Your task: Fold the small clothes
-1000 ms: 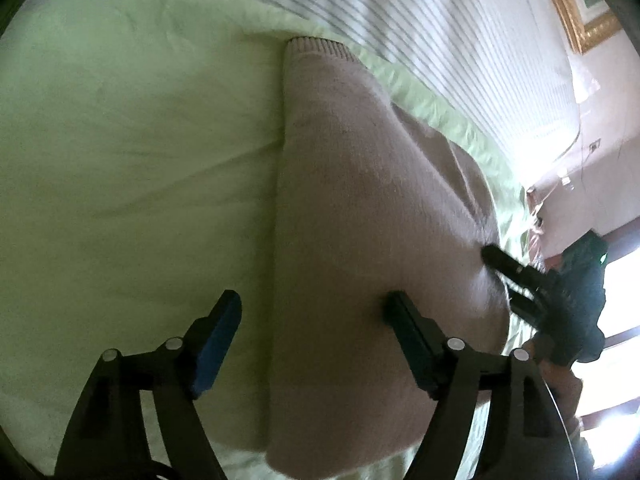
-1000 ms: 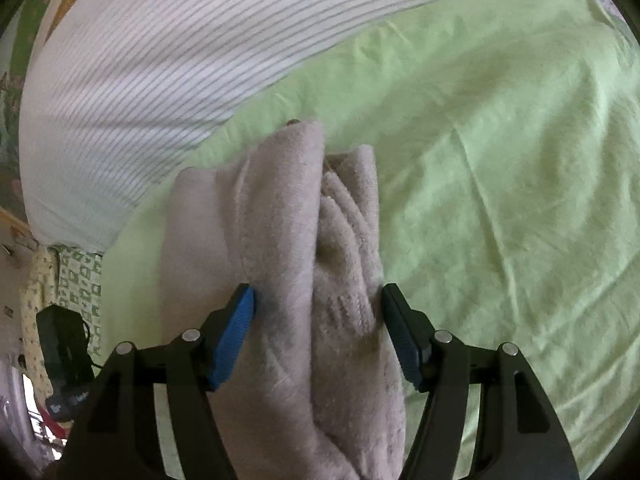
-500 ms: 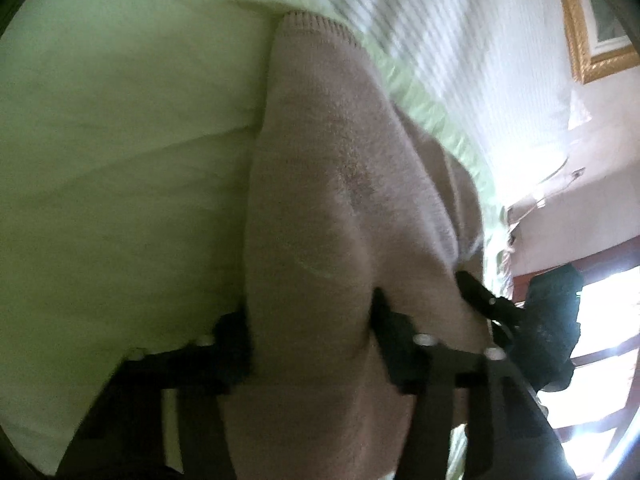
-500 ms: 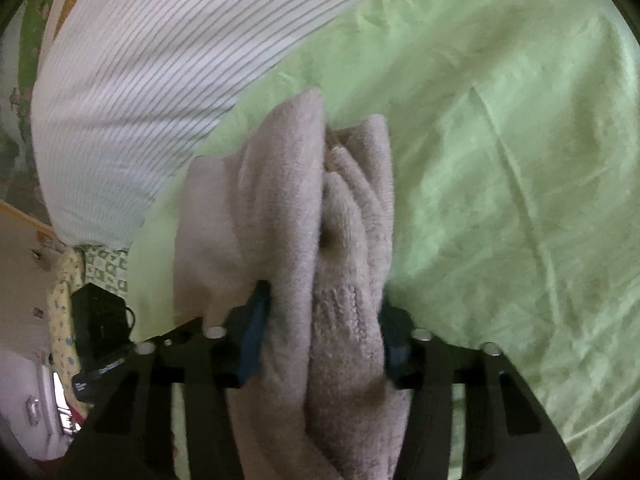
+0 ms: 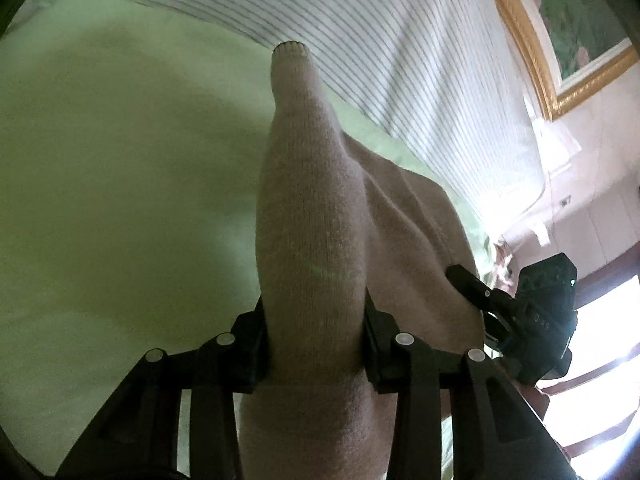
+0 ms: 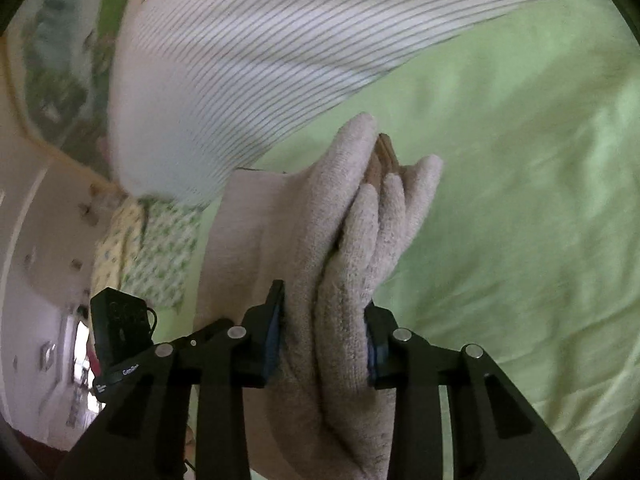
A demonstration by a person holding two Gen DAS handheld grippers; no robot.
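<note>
A folded beige knit sweater (image 5: 316,240) is held up off the green bed sheet (image 5: 120,200). My left gripper (image 5: 314,340) is shut on one end of the folded bundle. My right gripper (image 6: 322,336) is shut on the other end, where several folded layers of the sweater (image 6: 352,232) bunch between the blue pads. The right gripper also shows in the left wrist view (image 5: 480,292) at the sweater's far edge. The part of the sweater below each gripper is hidden.
A white pinstriped cover (image 6: 240,60) lies across the far side of the bed, also in the left wrist view (image 5: 400,60). A gold-framed picture (image 5: 560,40) hangs on the wall. A patterned cloth (image 6: 148,248) lies at the bed's edge. The green sheet (image 6: 520,200) spreads right.
Both grippers closed from open onto the sweater's ends and lifted it off the sheet. The views tilted up toward the striped cover and the wall.
</note>
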